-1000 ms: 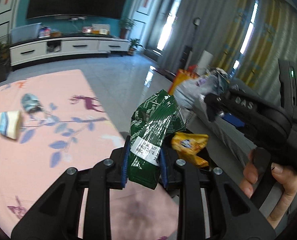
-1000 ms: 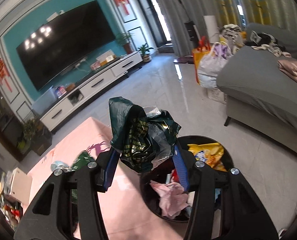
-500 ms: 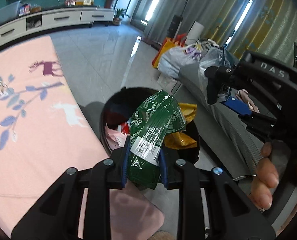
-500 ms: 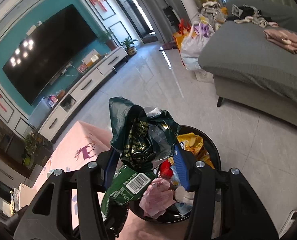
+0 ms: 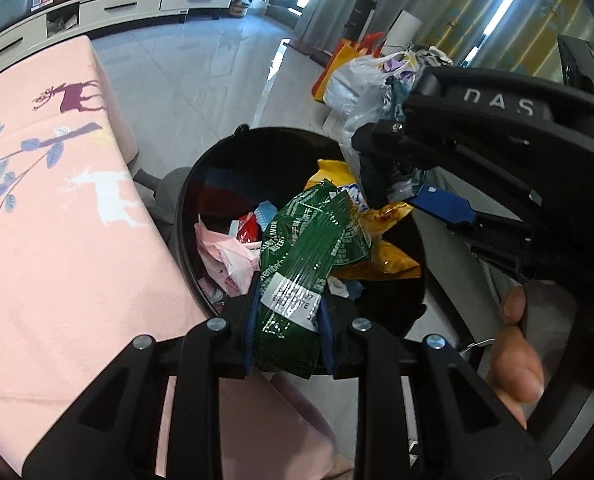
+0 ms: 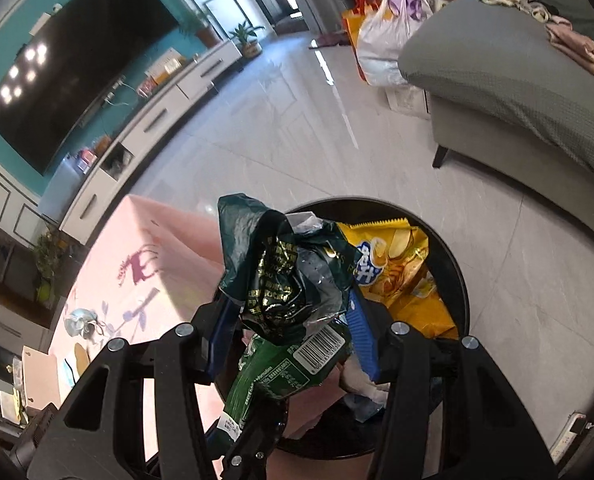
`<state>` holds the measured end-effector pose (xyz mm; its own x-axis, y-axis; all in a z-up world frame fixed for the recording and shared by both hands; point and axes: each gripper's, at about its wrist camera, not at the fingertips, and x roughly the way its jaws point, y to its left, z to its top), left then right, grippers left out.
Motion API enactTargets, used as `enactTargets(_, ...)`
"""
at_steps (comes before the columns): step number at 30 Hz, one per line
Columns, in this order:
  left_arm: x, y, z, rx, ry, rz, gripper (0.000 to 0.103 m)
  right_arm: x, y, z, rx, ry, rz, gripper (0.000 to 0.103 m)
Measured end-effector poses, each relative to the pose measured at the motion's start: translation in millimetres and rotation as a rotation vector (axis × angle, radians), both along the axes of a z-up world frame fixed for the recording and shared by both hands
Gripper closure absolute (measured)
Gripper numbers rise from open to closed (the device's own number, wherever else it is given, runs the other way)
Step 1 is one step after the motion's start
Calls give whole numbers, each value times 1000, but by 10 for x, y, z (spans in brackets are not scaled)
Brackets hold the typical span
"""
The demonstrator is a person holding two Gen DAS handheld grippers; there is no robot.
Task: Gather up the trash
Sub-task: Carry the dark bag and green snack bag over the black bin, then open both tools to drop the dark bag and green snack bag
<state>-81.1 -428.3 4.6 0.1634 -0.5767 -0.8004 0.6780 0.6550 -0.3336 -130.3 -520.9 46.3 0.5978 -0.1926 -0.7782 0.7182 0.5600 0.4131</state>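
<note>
A pink tablecloth [image 5: 57, 240] is covering the table on the left, its right edge running just beside the black bin [image 5: 201, 184] on the grey floor [image 6: 377, 152]. A grey sofa [image 6: 517, 92] is sitting far right, with open floor lying between it and the bin. The bin is holding a yellow chip bag [image 6: 401, 276] and a pink wrapper [image 5: 221, 256]. The left gripper [image 5: 287, 320] is clamping a green packet [image 5: 305, 264] above the bin's near rim. The right gripper [image 6: 293, 328] is pinching a dark crumpled bag [image 6: 285, 280] over the bin, just above the green packet.
</note>
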Motion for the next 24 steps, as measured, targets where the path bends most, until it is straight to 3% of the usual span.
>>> enactTargets(9, 77, -99, -138, 12, 69, -26, 76, 51, -90, -172, 43, 48, 5, 51)
enactTargets(24, 78, -121, -129, 7, 87, -36, 75, 41, -135, -173, 45, 78, -11, 50)
